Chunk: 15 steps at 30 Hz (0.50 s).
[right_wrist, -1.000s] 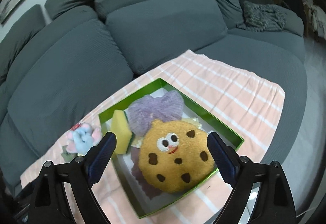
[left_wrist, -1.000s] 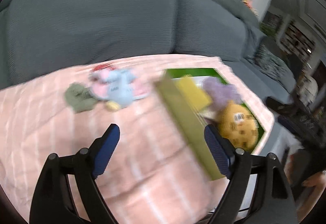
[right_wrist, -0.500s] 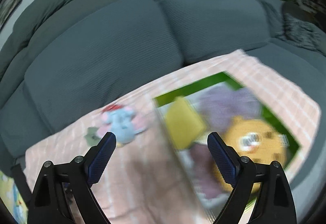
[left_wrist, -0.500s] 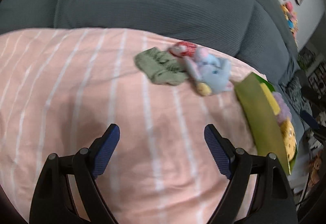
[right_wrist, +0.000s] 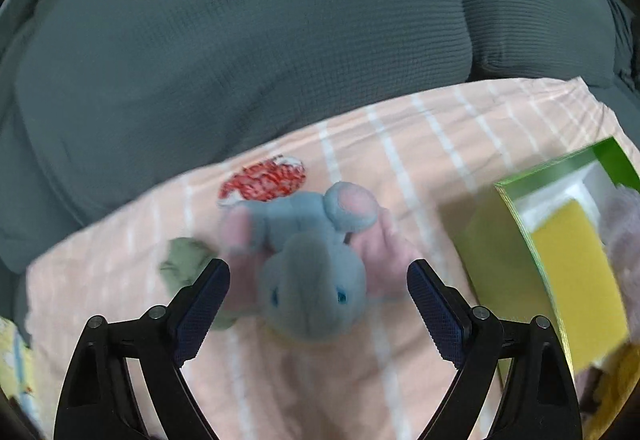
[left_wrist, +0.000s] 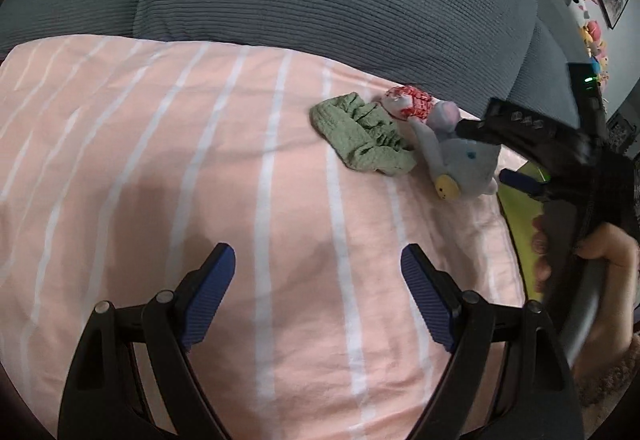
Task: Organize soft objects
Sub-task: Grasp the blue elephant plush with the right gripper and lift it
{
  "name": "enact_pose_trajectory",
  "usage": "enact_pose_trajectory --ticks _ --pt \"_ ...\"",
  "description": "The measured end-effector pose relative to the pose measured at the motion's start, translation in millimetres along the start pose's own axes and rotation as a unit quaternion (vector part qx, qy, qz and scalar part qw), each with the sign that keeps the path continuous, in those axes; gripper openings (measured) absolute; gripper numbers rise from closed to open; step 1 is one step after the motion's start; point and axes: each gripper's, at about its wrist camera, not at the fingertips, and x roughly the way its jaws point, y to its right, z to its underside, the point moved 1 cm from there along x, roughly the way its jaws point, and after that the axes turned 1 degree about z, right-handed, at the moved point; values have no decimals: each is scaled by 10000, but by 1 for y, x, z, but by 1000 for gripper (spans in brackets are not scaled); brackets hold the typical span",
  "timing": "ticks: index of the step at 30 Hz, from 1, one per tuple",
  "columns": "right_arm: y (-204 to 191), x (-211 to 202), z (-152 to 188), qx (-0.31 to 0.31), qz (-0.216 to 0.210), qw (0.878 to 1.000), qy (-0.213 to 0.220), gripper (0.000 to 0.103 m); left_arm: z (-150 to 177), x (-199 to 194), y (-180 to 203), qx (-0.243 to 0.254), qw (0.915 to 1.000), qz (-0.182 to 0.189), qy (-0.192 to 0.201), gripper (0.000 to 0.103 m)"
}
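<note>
Both tools look alike: the left gripper [left_wrist: 317, 294] has black plastic arms with silver screws behind ribbed blue fingers [left_wrist: 210, 292]. The right gripper [right_wrist: 318, 306] matches, its fingers [right_wrist: 436, 310] equally ribbed, and a green light glows on its body.

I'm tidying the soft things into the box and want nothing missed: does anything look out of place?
Yes. Three soft things lie loose on the striped cloth, outside the green box: a blue elephant toy, a crumpled green cloth and a red-and-white scrunchie. The right gripper is open around the elephant.
</note>
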Motion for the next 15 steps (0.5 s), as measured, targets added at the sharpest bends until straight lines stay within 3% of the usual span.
enact_pose_trajectory --ticks 1,2,3,5,12,15 --pt "0 8 1 21 -7 10000 -70 92 0 2 -1 -9 10000 -25 -5 84" --pt "1 14 2 76 -10 9999 -146 86 0 2 -2 -39 10000 -31 -43 84" --pt "4 22 5 169 -42 9994 -290 73 0 2 -4 -60 10000 -20 -65 84" --pt "6 28 8 312 -337 9982 -381 66 0 0 -4 -85 9999 48 -67 84" --pt "11 4 15 541 -601 9958 -428 60 -2 -1 0 -60 9999 96 -67 84" --pt "6 -24 26 320 -465 9978 -350 60 -2 -1 -1 -64 9999 31 -71 84"
